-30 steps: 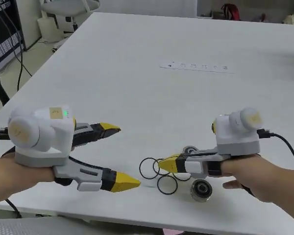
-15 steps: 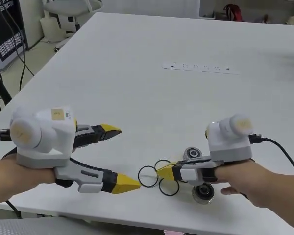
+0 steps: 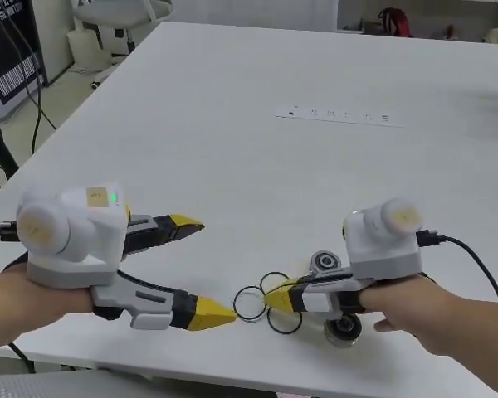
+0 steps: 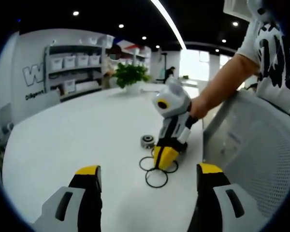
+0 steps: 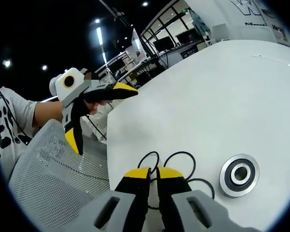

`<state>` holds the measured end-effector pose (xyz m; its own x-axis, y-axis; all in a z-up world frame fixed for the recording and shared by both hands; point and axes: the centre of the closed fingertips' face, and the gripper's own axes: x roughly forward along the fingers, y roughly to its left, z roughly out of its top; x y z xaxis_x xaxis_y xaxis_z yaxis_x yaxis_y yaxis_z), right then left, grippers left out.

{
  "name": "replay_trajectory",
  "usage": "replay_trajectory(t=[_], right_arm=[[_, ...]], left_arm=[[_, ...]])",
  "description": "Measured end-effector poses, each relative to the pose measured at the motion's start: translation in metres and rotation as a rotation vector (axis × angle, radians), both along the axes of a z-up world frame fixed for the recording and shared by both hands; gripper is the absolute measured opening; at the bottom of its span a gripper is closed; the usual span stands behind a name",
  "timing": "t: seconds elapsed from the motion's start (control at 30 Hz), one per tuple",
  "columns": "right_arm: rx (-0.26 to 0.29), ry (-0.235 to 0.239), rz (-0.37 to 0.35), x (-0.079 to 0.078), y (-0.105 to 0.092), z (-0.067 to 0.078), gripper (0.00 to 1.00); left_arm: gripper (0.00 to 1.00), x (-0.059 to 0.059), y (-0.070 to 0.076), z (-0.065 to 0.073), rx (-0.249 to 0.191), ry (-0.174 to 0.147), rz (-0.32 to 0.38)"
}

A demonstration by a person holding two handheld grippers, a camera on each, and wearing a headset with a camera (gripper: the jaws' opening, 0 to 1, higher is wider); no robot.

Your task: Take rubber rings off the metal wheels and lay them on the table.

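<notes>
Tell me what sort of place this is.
Probably an open-plan office or lab workspace: a long white worktable, a white swivel office chair at its far end, wall shelves of white storage bins, and a leafy green potted plant.

Both tools have white bodies, dark grey jaw arms and yellow tips. The left tool (image 3: 209,269) also carries a small green light (image 3: 110,196) and a tan label (image 3: 95,194) on top, and the right tool (image 3: 272,297) trails a black cable (image 3: 452,240). The surface (image 3: 257,166) is plain white. The rubber rings (image 3: 236,303) near the right tool are black. The metal wheels (image 5: 227,176) are silver, with a black band around a grey hub. Far across, a pale strip (image 3: 336,116) bears small dark marks. The person's shirt (image 4: 275,58) is white with black print.
</notes>
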<state>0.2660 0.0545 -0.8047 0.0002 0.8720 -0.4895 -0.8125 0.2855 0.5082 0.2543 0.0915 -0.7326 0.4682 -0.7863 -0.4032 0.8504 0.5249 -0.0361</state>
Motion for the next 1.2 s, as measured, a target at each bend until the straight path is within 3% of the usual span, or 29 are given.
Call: replay_trajectory(t=[0.57, 1.2], right_arm=[[-0.014, -0.039, 0.032, -0.004, -0.001, 0.003, 0.13], [0.114, -0.089, -0.053, 0.014, -0.018, 0.053, 0.22]], left_arm=[[0.8, -0.002, -0.002, -0.002, 0.017, 0.003, -0.014], [0.81, 0.001, -0.006, 0.008, 0.021, -0.013, -0.024]])
